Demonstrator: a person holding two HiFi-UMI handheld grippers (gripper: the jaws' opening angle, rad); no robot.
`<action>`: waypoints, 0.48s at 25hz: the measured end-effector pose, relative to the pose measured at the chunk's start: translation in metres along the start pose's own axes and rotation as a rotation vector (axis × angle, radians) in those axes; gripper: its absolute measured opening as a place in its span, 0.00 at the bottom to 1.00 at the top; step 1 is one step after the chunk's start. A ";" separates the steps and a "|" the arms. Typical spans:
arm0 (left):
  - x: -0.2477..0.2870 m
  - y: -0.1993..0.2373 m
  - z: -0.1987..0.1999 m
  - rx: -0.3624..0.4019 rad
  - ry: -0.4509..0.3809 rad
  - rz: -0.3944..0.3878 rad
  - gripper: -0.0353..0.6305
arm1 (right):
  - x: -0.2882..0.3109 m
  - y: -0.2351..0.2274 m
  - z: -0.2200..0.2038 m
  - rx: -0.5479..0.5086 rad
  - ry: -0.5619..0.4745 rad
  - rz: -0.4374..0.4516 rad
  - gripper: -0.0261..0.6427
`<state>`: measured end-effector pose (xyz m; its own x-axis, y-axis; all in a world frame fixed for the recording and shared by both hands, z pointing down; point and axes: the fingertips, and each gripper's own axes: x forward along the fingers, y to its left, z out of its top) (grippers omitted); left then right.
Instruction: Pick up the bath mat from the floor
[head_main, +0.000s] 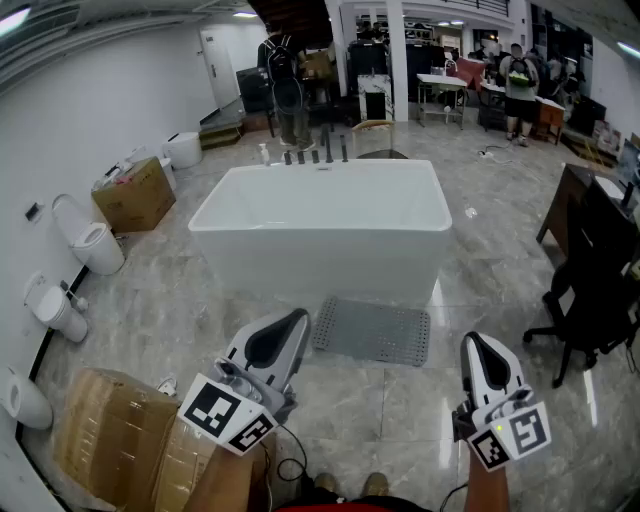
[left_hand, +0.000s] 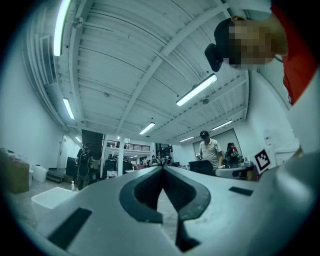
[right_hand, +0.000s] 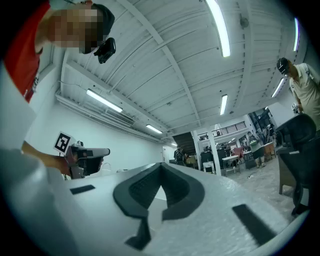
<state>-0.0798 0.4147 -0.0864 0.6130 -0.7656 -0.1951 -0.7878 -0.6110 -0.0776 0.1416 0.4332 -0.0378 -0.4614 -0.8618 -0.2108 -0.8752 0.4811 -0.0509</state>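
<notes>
A grey perforated bath mat (head_main: 372, 331) lies flat on the marble floor just in front of the white bathtub (head_main: 322, 228). My left gripper (head_main: 295, 320) is held above the floor at the mat's near left corner, jaws shut with nothing between them. My right gripper (head_main: 478, 345) is to the right of the mat, also shut and holding nothing. In the left gripper view the closed tips (left_hand: 163, 169) point slightly upward at the ceiling and the far hall. The right gripper view shows its closed tips (right_hand: 161, 165) the same way, with the left gripper (right_hand: 82, 155) at its left.
Toilets (head_main: 90, 240) line the left wall beside cardboard boxes (head_main: 135, 193). Another wrapped box (head_main: 120, 435) sits at my near left. A black office chair (head_main: 590, 300) and a dark desk (head_main: 575, 195) stand on the right. People stand at the back of the hall (head_main: 520, 85).
</notes>
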 end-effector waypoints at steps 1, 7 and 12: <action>0.002 -0.002 -0.001 -0.002 0.001 0.003 0.07 | -0.003 -0.004 0.001 0.012 -0.005 0.000 0.04; 0.014 -0.013 -0.008 -0.009 0.013 0.025 0.07 | -0.022 -0.034 -0.002 0.054 -0.005 -0.018 0.04; 0.023 -0.018 -0.014 0.000 0.024 0.060 0.07 | -0.029 -0.058 -0.012 0.046 0.011 -0.024 0.04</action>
<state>-0.0506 0.4057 -0.0761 0.5656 -0.8057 -0.1760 -0.8234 -0.5635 -0.0667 0.2042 0.4287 -0.0165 -0.4422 -0.8748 -0.1980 -0.8786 0.4669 -0.1007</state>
